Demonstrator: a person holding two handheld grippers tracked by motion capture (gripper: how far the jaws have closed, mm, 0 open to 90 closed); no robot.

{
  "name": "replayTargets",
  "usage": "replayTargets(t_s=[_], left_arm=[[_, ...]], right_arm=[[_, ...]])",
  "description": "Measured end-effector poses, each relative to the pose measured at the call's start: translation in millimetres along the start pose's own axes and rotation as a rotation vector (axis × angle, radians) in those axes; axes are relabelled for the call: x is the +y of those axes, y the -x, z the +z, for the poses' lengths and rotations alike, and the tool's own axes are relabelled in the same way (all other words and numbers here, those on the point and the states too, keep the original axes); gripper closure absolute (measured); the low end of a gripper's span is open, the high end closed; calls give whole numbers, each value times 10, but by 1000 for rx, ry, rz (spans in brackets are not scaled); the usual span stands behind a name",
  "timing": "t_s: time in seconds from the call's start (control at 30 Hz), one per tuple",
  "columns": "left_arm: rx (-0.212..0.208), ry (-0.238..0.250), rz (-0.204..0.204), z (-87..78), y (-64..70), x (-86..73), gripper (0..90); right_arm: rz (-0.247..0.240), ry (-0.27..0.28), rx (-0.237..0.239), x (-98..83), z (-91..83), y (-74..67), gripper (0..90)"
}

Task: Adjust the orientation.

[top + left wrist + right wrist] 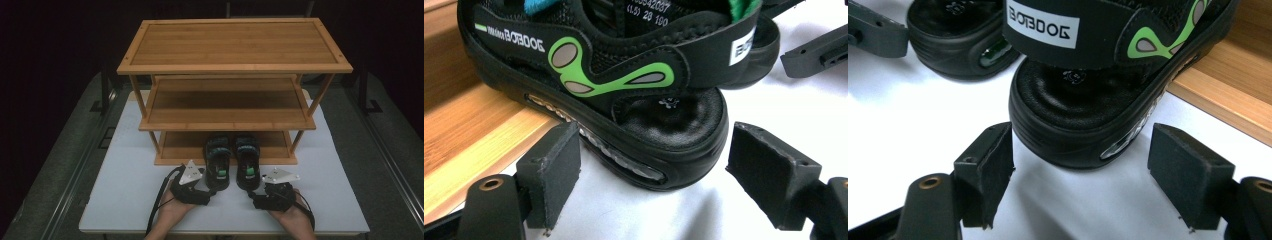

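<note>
2 black-and-green sandals lie side by side on the white tabletop (pixel 125 200), toes resting on the lowest tier of a 3-tier bamboo shoe rack (pixel 235 90), heels toward the person. The left claw (pixel 651 172), spread, brackets the left sandal (pixel 218 162) heel; the right claw (pixel 1080 172), also spread, brackets the right sandal (pixel 247 161) heel. Neither visibly touches.
</note>
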State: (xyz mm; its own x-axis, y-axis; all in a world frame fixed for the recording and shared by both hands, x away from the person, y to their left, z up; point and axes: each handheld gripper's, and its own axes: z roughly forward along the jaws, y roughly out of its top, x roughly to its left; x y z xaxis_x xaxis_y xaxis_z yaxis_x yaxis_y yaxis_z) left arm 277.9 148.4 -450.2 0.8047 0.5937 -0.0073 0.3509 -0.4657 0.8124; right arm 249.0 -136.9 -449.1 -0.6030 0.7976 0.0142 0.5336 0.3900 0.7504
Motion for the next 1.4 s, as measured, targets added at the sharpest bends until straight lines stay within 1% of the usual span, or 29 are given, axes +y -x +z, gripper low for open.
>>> replayTargets(t_s=[0.07,0.17,0.27,0.63,0.8,0.9,0.93,1.03,1.13,1.33,1.4], left_arm=[[3,-16,7,14,2,8,204],[0,-25,4,30,-2,18,206],[-12,-22,-3,41,-15,25,227],[-12,-19,3,42,-15,27,233],[-15,-19,11,38,-23,32,234],[-24,-8,19,25,-34,58,238],[-27,-3,17,21,-35,73,238],[-35,8,29,5,-40,120,244],[-41,9,38,-1,-49,155,255],[-47,4,52,13,-69,211,256],[-48,10,51,20,-82,229,257]], right_arm=[[-1,-4,-4,4,18,-1,258],[-6,-19,-6,8,48,-17,254],[-13,-25,-11,10,72,-23,254],[-28,-21,-8,17,79,-25,254],[-45,-14,-7,22,78,-23,255],[-50,-1,1,34,70,-12,255],[-48,1,5,39,68,-9,255],[-44,9,12,64,55,3,259],[-32,20,21,90,34,15,261],[-32,32,27,134,15,23,261],[-31,41,29,160,8,23,261]])
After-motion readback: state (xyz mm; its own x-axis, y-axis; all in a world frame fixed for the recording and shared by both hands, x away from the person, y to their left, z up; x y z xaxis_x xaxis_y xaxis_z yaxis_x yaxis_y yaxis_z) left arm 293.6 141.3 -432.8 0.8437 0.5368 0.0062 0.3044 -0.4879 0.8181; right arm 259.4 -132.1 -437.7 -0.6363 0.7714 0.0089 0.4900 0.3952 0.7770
